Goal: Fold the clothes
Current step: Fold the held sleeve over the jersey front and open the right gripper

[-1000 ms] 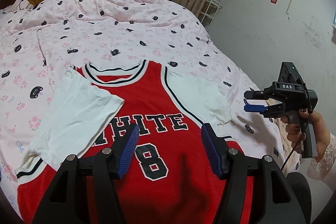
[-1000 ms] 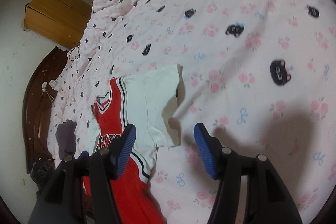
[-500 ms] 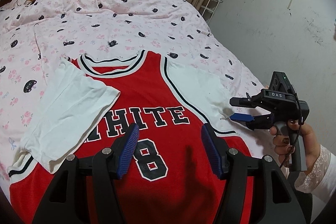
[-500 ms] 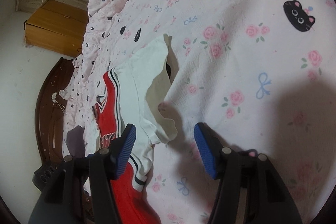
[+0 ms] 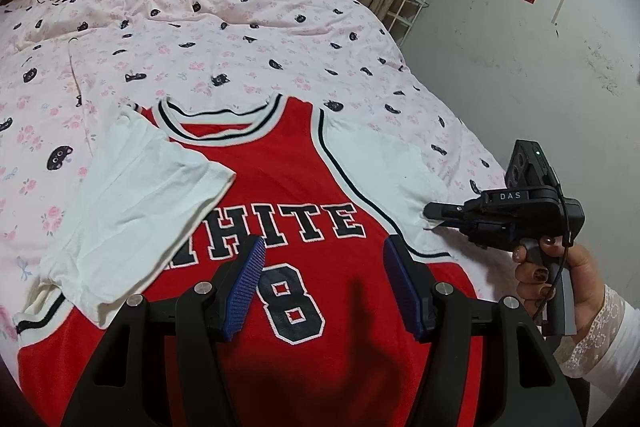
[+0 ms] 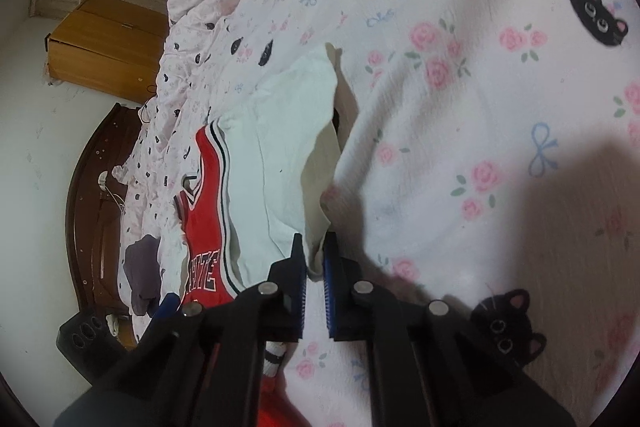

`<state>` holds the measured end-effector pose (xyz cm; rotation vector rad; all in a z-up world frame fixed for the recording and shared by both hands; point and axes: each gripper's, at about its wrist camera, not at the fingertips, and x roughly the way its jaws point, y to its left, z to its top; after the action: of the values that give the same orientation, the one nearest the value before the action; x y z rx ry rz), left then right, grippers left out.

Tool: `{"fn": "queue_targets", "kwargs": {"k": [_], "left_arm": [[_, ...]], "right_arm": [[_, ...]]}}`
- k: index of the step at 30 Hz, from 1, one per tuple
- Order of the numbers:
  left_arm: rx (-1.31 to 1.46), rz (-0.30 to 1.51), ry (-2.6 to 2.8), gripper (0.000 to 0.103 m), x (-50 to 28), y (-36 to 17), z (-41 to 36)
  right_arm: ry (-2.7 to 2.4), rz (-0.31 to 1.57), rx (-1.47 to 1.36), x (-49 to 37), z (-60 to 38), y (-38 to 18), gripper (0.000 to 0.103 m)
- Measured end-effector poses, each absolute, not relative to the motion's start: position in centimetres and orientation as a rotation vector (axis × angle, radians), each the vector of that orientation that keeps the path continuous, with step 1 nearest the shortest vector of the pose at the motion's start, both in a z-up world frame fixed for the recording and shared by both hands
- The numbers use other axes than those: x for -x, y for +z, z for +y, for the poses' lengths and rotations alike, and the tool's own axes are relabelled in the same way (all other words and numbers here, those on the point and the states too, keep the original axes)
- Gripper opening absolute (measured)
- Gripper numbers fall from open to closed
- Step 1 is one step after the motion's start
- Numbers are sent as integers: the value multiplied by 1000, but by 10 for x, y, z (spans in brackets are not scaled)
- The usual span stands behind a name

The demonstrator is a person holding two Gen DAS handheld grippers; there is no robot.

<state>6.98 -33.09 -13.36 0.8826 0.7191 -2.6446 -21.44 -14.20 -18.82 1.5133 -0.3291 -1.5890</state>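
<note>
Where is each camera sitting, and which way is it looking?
Left wrist view: sits on the left gripper, looking along its open fingers over the red jersey toward the far curtains; the person's right hand shows.
Right wrist view: sits on the right gripper, looking across the bed toward a wooden headboard; its jaws have just closed, pinching the white sleeve.
Shared: both see the jersey, that sleeve and the pink bedspread, and each sees the other gripper.

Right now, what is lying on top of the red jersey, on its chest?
One white sleeve is folded over the red jersey, covering the first letter of its print. The other white sleeve lies spread on the bedsheet, its edge pinched by the right gripper.
</note>
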Motion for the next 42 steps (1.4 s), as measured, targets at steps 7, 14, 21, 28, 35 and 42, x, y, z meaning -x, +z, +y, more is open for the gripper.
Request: {"fn": "queue_targets", "kwargs": {"k": [7,14,21,28,35,42], "left_arm": [[-721,733,-2597,56,-100,-108,-363],[-684,819,-2446,56,-126,-113,-402],[-778,831,-2390,56,-127,-130,-407],[-856,824,-2388,56,-123,-139,-400],[-907,835,-2363,56,-118,-146,-400],[-924,826,-2388,56,-110,-147,-391]], "right_arm": [[-1691,-116,-1368,200,-166,-133,7],[-1725,163,-1230,164,-206,-90,7],[-1662,482,-1071,101,-241,-84,7],[-1542,729,-976,46,-261,-117,7],[-1454,806,-939,21,-262,-133,25],[-1488,744,-847,29,-257,-100,27]]}}
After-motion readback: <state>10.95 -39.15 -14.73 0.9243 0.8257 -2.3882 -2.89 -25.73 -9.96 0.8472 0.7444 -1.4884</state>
